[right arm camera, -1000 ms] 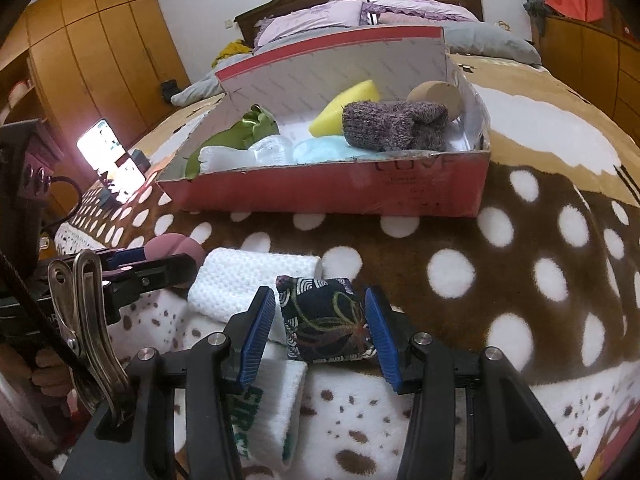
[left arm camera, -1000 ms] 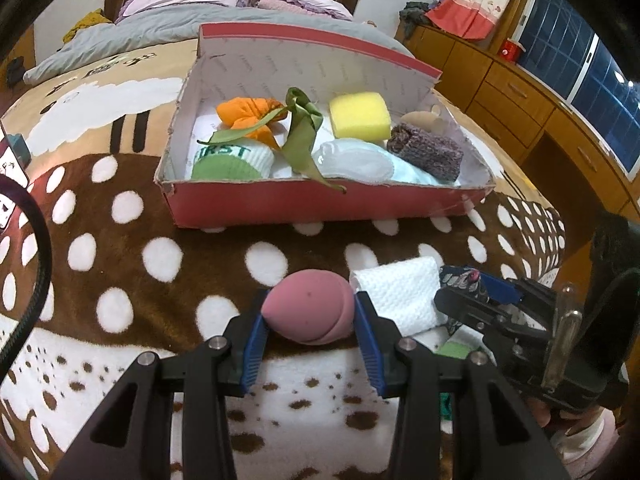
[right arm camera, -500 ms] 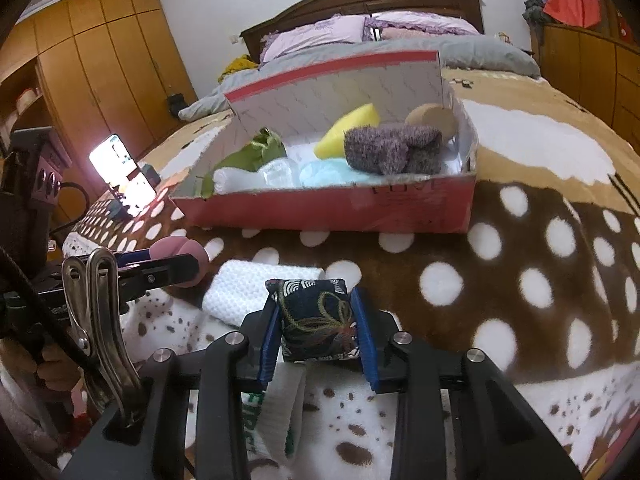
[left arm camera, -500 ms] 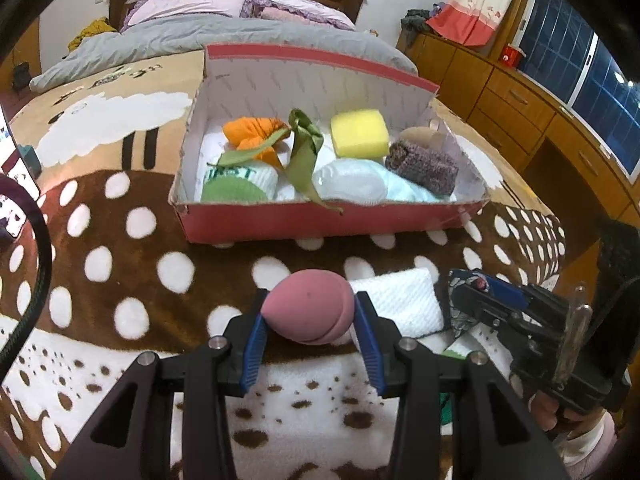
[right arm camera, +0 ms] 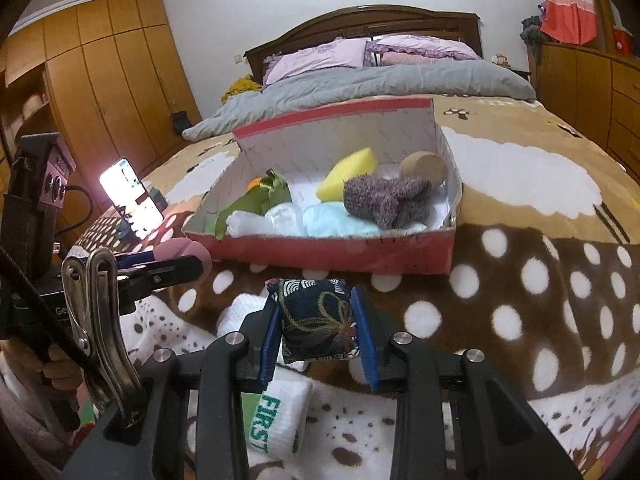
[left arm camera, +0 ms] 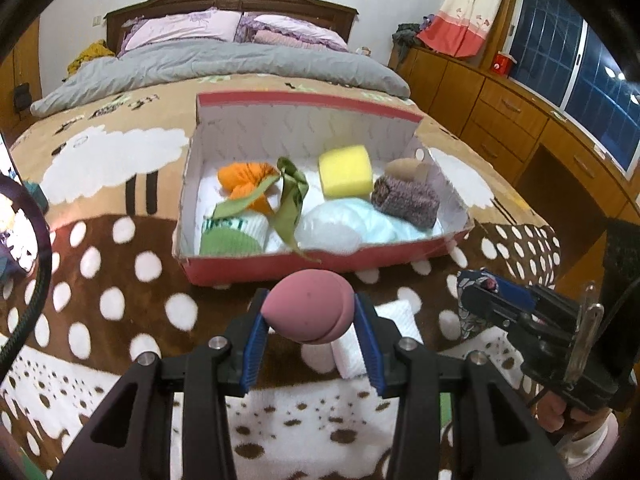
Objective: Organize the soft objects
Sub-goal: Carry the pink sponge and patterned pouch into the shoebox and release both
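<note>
Between the blue pads of the left gripper (left arm camera: 308,320), in the left wrist view, sits a pink egg-shaped sponge (left arm camera: 308,310), clamped on both sides and held clear of the spotted brown blanket (left arm camera: 120,264). Beyond it lies the open red box (left arm camera: 320,266), which holds an orange cloth (left arm camera: 244,174), a yellow sponge (left arm camera: 346,172), a purple knitted sock (left arm camera: 406,200) and a pale blue bundle (left arm camera: 340,228). A white folded towel (left arm camera: 394,314) lies on the blanket just behind the sponge.

From the right wrist view, the right gripper (right arm camera: 318,330) is clenched on a dark patterned pouch (right arm camera: 316,320), its pads pressing both flanks, in front of the box (right arm camera: 340,254). Below it lies a white sock (right arm camera: 280,416) with green lettering, probably resting on the blanket, though the fingers partly hide it. At left, the other gripper carries the sponge (right arm camera: 180,250).
</note>
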Demonstrator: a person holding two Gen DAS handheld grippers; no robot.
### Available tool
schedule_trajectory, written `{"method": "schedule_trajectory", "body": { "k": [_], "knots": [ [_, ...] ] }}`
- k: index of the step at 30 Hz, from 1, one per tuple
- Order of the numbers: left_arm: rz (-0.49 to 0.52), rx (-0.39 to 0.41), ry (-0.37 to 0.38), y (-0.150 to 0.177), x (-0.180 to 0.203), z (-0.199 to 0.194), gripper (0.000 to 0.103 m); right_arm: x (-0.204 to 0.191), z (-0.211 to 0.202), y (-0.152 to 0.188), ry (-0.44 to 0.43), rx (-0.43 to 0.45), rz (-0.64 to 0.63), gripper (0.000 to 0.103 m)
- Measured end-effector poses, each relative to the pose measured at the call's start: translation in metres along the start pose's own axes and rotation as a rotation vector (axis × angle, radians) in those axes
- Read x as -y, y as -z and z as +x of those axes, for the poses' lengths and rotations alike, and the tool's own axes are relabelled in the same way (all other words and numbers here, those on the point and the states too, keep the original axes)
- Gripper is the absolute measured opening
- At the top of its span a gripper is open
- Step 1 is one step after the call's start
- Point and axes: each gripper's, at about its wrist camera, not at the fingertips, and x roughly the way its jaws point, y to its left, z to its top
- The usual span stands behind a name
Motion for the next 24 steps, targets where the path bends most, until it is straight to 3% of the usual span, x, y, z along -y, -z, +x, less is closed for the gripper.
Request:
{"method": "schedule_trajectory", "body": {
  "k": [14, 24],
  "knots": [
    [0.017, 0.074, -0.037, -0.045, 0.001, 0.001, 0.044, 0.0, -0.01, -0.036, 0.034, 0.067, -0.046, 0.034],
    [0.001, 0.058, -0.059, -0.061, -0.008, 0.025, 0.044, 0.0, -0.005, -0.05, 0.041, 0.088, -0.068, 0.034]
  ]
}}
